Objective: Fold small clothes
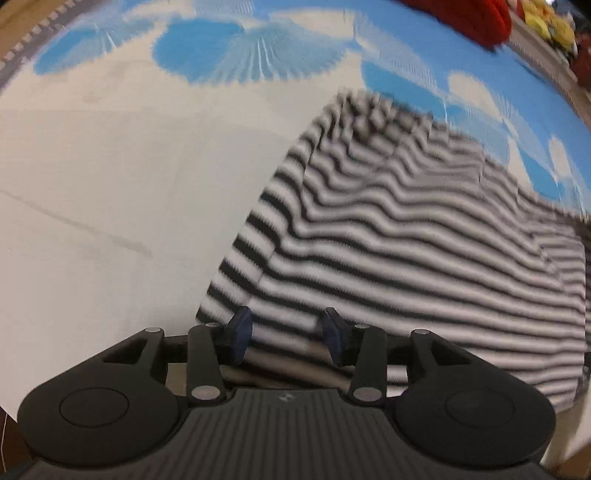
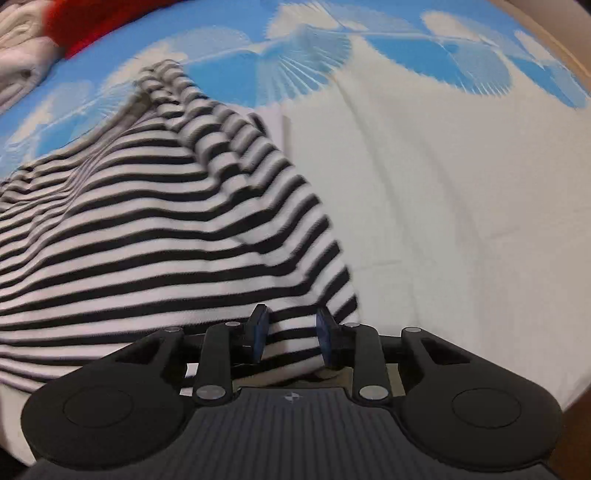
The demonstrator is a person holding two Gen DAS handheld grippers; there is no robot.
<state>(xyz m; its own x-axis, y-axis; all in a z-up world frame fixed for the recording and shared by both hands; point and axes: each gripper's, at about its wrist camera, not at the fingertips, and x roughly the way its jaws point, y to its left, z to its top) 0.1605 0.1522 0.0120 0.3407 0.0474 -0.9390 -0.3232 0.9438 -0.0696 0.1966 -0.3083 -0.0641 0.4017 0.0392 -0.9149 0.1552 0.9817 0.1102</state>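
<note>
The striped garment point(image 1: 406, 240), black and white in narrow bands, lies spread on a sheet point(image 1: 110, 184) that is plain white in the middle and printed with blue and white fan shapes along its far side; the surface looks like a bed, though I cannot tell for sure; in the left wrist view the garment fills the right and lower middle of the picture, its near left corner just ahead of the left gripper point(image 1: 287, 338); that gripper points steeply down with its jaws apart, the dark blue pads point(image 1: 240, 332) standing clear of each other with striped cloth showing in the gap, and no pad presses on the fabric; in the right wrist view the same garment covers the left half, rumpled into soft ridges, with a bunched edge running up toward the blue print and its near right corner reaching the right gripper point(image 2: 291, 338); this gripper is parted too, somewhat less widely, and the cloth sits between its pads point(image 2: 258, 332) without being pinched; both views are smeared by motion, so fine folds are hard to read; beyond the garment, at the far edge of the sheet, a red cloth item point(image 1: 476, 18) lies in a heap, with something yellow point(image 1: 546, 22) just past it; in the right wrist view a pale quilted fabric point(image 2: 18, 48) shows beside the red one
</note>
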